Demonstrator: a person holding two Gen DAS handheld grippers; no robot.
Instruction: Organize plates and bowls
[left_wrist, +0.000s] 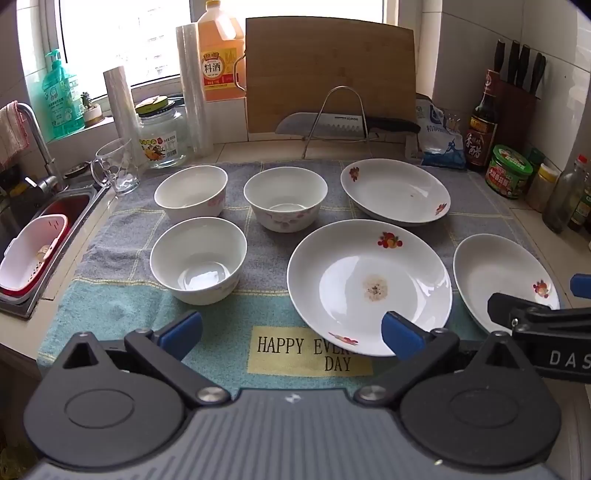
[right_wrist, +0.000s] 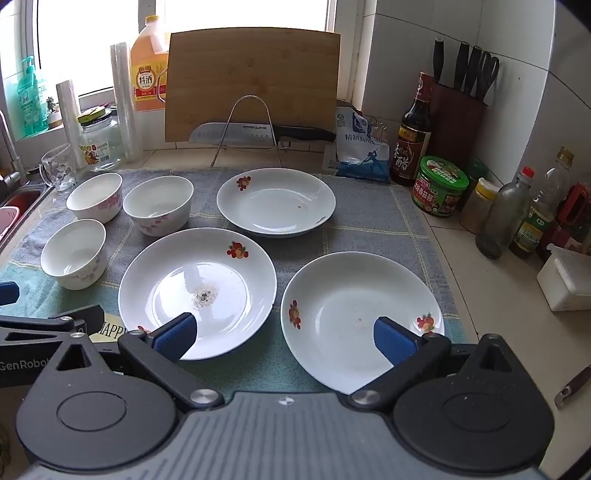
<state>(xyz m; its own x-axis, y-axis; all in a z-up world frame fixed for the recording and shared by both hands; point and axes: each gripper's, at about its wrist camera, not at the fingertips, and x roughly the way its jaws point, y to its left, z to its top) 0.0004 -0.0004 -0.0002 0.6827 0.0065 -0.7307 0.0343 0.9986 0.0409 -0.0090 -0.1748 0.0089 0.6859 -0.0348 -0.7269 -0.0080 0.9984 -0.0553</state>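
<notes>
Holding both tools spread and empty above the bench, I judge my right tool (right_wrist: 282, 341) nearer the near-right plate (right_wrist: 362, 317), which lies directly ahead and below, while my left tool (left_wrist: 291, 332) faces the centre plate (left_wrist: 369, 284).

Walls: white tile (right_wrist: 517, 55).
Window (left_wrist: 122, 40): far left, bright daylight.
Surface (right_wrist: 491, 295): pale tiled, sink (left_wrist: 55, 221) at left.
</notes>
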